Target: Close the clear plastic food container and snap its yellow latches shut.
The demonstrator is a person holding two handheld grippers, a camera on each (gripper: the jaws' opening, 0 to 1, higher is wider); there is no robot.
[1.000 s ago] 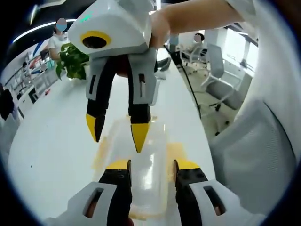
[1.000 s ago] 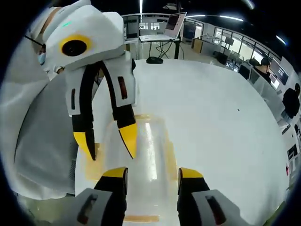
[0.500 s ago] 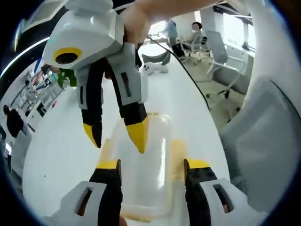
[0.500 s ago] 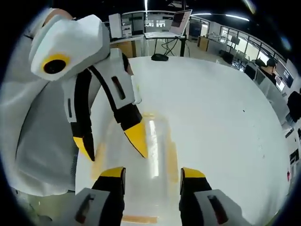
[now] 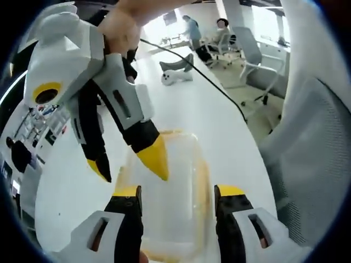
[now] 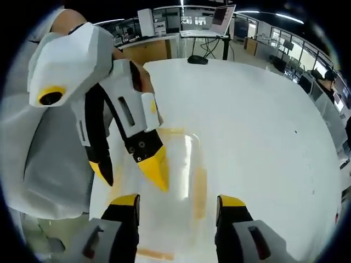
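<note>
In the left gripper view, our left gripper (image 5: 176,193) stands with its jaws wide apart, holding nothing, straddling the clear plastic food container (image 5: 170,186) that lies on the white table (image 5: 208,109). Our right gripper (image 5: 131,167) comes in from above, jaws also spread, one yellow tip over the lid (whether it touches we cannot tell). In the right gripper view, the right gripper (image 6: 178,200) frames the container (image 6: 175,181), its yellow latches (image 6: 199,186) along the sides, with the left gripper (image 6: 131,172) angled over it. Office chairs (image 5: 258,49) stand beyond.
</note>
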